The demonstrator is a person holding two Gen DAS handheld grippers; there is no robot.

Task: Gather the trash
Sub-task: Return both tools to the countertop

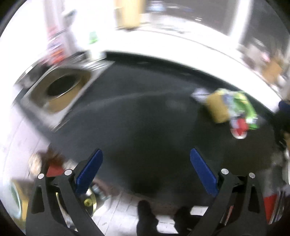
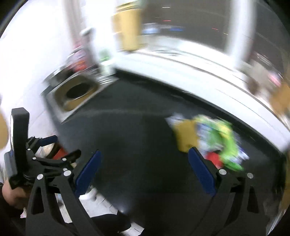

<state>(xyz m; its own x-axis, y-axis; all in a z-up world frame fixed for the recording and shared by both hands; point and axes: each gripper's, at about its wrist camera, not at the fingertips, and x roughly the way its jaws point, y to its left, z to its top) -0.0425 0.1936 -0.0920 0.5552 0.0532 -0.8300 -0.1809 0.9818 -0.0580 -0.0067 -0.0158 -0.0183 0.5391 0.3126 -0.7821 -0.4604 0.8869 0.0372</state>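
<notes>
A heap of trash [image 1: 228,109] lies on the dark counter [image 1: 141,112] at the right: a tan box, green wrappers and a red piece, all blurred. The same trash [image 2: 208,141] shows just beyond the right finger in the right wrist view. A round disposal hole [image 1: 61,87] in a square steel frame sits at the counter's far left, and this hole [image 2: 78,92] also appears in the right wrist view. My left gripper [image 1: 146,150] hangs open above the counter with nothing between its blue pads. My right gripper [image 2: 145,150] is open and empty too. The left gripper [image 2: 63,146] appears at its lower left, held by a hand [image 2: 10,192].
A white ledge [image 1: 181,47] runs behind the counter, with a tan cardboard box [image 1: 128,12] and a small green item [image 1: 93,37] beyond it. Below the counter's near edge are pale floor tiles [image 1: 117,208], the person's dark shoes [image 1: 145,216] and blurred clutter [image 1: 54,170].
</notes>
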